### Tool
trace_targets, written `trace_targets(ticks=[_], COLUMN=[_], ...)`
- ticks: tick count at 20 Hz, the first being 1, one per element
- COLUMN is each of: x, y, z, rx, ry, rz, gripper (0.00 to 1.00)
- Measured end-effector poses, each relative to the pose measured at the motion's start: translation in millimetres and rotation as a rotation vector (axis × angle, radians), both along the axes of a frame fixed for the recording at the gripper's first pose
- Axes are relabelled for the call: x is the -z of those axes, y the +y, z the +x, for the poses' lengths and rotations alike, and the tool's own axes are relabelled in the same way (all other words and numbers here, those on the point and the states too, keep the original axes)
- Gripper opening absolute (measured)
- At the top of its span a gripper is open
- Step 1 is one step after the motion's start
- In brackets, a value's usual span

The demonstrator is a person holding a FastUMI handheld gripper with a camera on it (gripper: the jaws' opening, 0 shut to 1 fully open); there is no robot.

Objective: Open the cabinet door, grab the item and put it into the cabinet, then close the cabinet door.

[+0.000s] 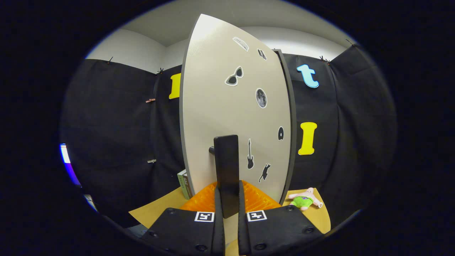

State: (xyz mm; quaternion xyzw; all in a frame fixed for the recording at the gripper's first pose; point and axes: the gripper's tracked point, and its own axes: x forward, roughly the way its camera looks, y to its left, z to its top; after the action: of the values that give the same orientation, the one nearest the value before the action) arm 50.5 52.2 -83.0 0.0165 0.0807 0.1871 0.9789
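Claw (227, 199) level, fingers clamped on cabinet door (227, 106) handle (226, 170)

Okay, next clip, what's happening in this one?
A hand-held gripper is shut on the black handle of a pale cabinet door covered in stickers. The door is swung partly open, its edge turned toward the camera. A small plush toy lies on the wooden table to the right, beyond the fingers and untouched, so it is not yet in the cabinet.
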Motion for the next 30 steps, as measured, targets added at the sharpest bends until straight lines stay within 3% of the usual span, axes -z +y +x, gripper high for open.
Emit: trace_targets(ticks=[6,19,24,30], x=[-2.5,-7.3,-8.1,-14.9], y=[-24.2,-73.2,-71.3,-74.2], z=[-5.3,6.0,-1.4,-14.1], rx=[-0.004,0.152,0.137,0.213], ry=[-0.007,-0.047,-0.034,-0.07], rz=[-0.017,-0.03,0.022,-0.01], gripper=[0.18,0.17,0.13,0.13])
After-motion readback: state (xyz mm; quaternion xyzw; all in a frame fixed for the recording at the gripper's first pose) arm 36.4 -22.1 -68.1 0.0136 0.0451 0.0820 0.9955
